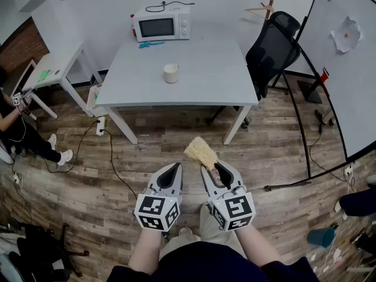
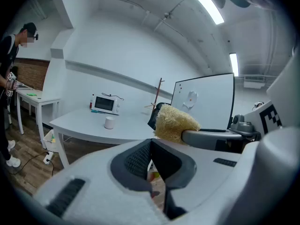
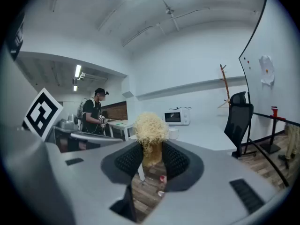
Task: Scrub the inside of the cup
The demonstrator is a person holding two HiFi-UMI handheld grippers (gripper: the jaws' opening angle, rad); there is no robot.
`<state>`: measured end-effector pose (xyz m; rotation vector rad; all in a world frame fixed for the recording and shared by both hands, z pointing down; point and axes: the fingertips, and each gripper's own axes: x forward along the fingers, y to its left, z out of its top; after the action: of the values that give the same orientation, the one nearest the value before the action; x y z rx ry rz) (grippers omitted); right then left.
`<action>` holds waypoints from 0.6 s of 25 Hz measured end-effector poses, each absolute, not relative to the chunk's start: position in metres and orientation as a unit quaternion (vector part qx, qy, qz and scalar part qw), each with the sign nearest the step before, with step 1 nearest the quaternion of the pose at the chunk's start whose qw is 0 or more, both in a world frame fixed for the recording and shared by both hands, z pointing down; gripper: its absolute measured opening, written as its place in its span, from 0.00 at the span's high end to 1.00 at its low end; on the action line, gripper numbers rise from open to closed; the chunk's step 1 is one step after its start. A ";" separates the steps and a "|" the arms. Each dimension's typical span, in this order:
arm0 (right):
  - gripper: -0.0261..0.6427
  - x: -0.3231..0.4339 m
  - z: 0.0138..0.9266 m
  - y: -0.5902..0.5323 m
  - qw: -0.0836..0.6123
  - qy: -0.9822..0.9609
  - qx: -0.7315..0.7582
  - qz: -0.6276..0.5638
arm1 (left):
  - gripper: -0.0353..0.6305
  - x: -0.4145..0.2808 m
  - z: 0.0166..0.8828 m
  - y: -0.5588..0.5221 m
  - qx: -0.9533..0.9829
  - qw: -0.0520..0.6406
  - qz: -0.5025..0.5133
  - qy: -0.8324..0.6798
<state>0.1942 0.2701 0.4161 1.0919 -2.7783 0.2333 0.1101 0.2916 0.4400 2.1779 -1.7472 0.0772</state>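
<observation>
While standing well short of the table (image 1: pixel 205 84), not yet scrubbing anything. Gripping a yellow fibrous scrubber (image 1: pixel 201 152) in the right gripper (image 1: pixel 211 168), with jaws pinched on its near end and the bulk poking out toward the far side. Carrying nothing in the left gripper (image 1: pixel 175 169), with jaws pressed together, just left of the right one. Spotting the cup (image 1: pixel 171 73) upright on the table, left of centre, nearer than the microwave (image 1: pixel 163 24), well apart from both grippers. Judged done: tool in hand, nothing more. Judged left: closing in on the table, steadying the cup, probably with the left gripper, pushing the scrubber inside, working round wall and bottom. Cannot tell from this far whether clean or dirty inside.
</observation>
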 end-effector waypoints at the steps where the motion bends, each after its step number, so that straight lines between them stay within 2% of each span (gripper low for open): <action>1: 0.76 0.191 0.417 0.273 0.074 -0.925 0.365 0.078 | 0.92 0.106 0.439 0.295 0.769 0.174 0.025 -0.614; 15: 0.76 0.165 0.411 0.326 0.077 -0.919 0.382 0.055 | 0.92 0.075 0.431 0.347 0.771 0.139 0.036 -0.621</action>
<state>0.1653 0.3262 0.4110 1.1437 -2.7557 0.1662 0.0751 0.3466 0.4314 2.2273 -1.7947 0.1051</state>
